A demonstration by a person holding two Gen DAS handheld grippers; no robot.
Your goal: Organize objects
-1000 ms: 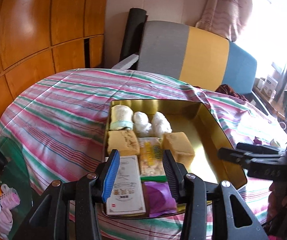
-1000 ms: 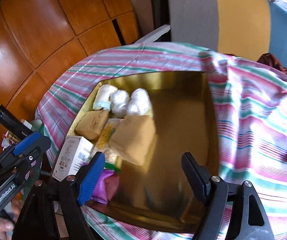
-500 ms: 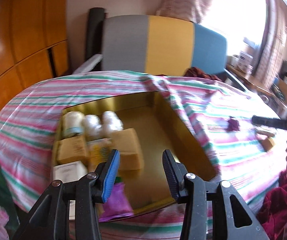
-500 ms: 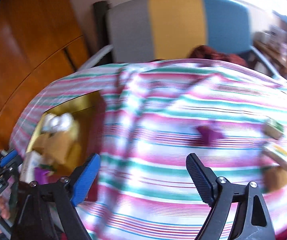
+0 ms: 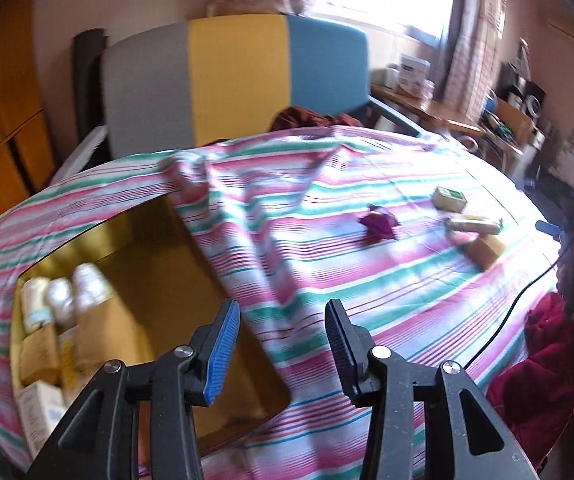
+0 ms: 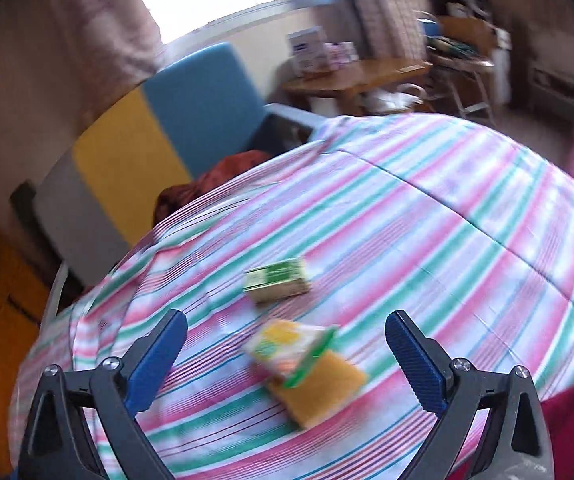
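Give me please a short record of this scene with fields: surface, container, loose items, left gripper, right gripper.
surface: striped cloth
container: gold tray, part-filled with packets
loose items: purple wrapper, green box, yellow-green packet, tan block
left gripper: jaws apart, empty
right gripper: wide open, just been opening, nothing between its pads

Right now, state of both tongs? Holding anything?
Left tongs: partly open, nothing between them, above the striped cloth.
Right tongs: wide open, have just been opening, empty, above the yellow-green packet.
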